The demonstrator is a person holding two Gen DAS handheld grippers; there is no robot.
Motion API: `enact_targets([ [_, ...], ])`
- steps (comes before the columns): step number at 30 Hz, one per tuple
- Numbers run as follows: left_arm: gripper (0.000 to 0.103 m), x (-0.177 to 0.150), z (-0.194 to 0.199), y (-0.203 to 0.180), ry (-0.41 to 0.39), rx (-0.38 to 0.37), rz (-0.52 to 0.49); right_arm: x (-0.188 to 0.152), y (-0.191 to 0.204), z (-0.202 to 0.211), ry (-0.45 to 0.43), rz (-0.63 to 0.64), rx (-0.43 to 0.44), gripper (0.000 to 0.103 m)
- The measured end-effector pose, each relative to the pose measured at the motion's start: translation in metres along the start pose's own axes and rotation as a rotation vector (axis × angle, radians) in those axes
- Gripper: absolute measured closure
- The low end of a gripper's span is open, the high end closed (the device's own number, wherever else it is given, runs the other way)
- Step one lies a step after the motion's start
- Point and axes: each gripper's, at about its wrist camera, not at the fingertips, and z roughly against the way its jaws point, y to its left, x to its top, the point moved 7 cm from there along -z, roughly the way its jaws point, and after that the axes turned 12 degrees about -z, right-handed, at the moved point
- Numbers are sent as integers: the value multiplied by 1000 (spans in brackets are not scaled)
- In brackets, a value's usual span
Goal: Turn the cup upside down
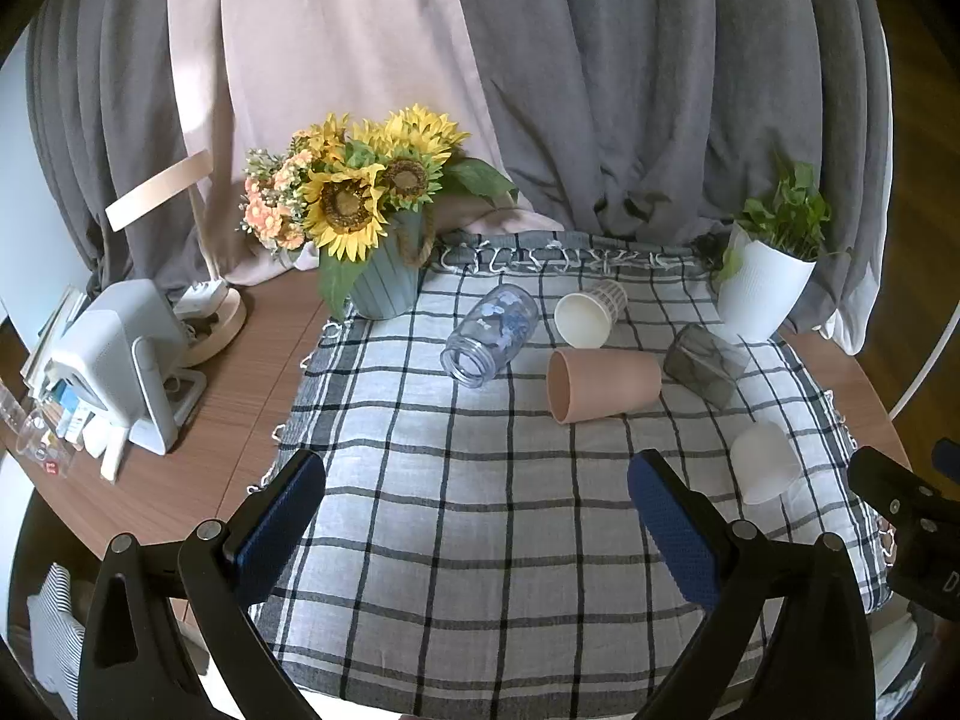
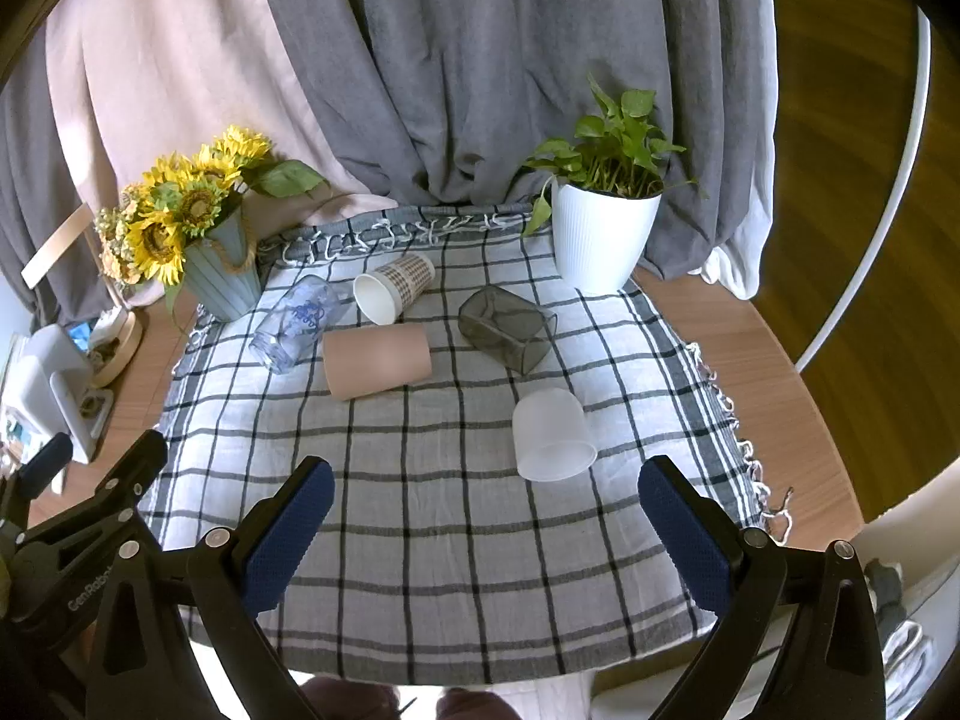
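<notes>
Through my left camera, the left gripper hangs spread wide and empty over the checked cloth; a pink cup lies on its side beyond. Through my right camera, the right gripper gapes wide too, a white cup mouth-down just ahead.

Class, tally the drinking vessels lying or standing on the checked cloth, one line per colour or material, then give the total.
Clear glass jar with blue print: 1
White paper cup with checked band: 1
Pink cup: 1
Smoky grey square cup: 1
Frosted white cup: 1
Total: 5
</notes>
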Motion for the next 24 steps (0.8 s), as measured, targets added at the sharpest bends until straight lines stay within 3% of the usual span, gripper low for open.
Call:
enact_targets([
  [24,0,0,0,1,3,6,-1,0,2,0,-2,3,5,1],
])
